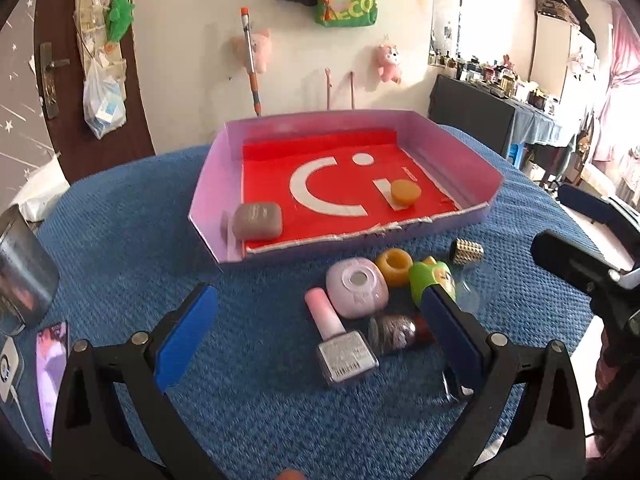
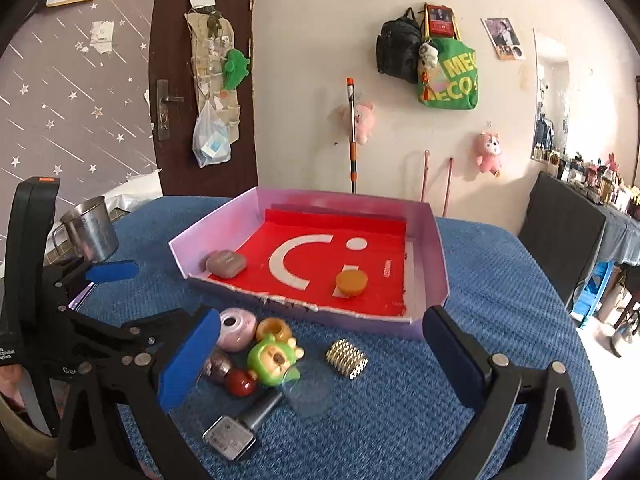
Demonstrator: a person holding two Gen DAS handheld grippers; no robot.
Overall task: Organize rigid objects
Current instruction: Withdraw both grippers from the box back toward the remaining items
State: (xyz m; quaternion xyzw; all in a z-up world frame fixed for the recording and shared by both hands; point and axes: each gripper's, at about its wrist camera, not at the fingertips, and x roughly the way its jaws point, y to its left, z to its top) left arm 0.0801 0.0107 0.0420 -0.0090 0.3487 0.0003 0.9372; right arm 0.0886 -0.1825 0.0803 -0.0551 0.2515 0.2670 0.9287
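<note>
Presently both grippers stood with fingers spread wide and nothing between them. Left gripper (image 1: pixel 316 336) hung over the blue tabletop (image 1: pixel 120 220), its span framing the nail polish bottle (image 1: pixel 340 340). Right gripper (image 2: pixel 320 360) sat further right, its span framing the green toy figure (image 2: pixel 276 360) and the studded gold cap (image 2: pixel 347 358).

Loose pile lay on the tabletop just in front of the pink tray (image 1: pixel 212 200): nail polish bottle, pink round case (image 1: pixel 356 288), yellow ring (image 1: pixel 394 266), green toy figure, studded gold cap, a dark glittery bottle (image 1: pixel 394 332) with a red cap. Already in the tray: grey case (image 1: pixel 257 220) at the near-left corner, orange disc (image 1: pixel 405 193) on the red liner.

Key relation: nail polish bottle lay flat directly ahead of the left fingers, well inside their span, nearer the right finger. Its long axis ran roughly along the pointing direction, pink cap away, square base toward the camera, so the fingers would close across its narrow width. Judged the left gripper the better placed for it; in the right wrist view the bottle lay low-left, outside that gripper's span. The studded gold cap, apart from the pile, looked the easier pick for the right.
</note>
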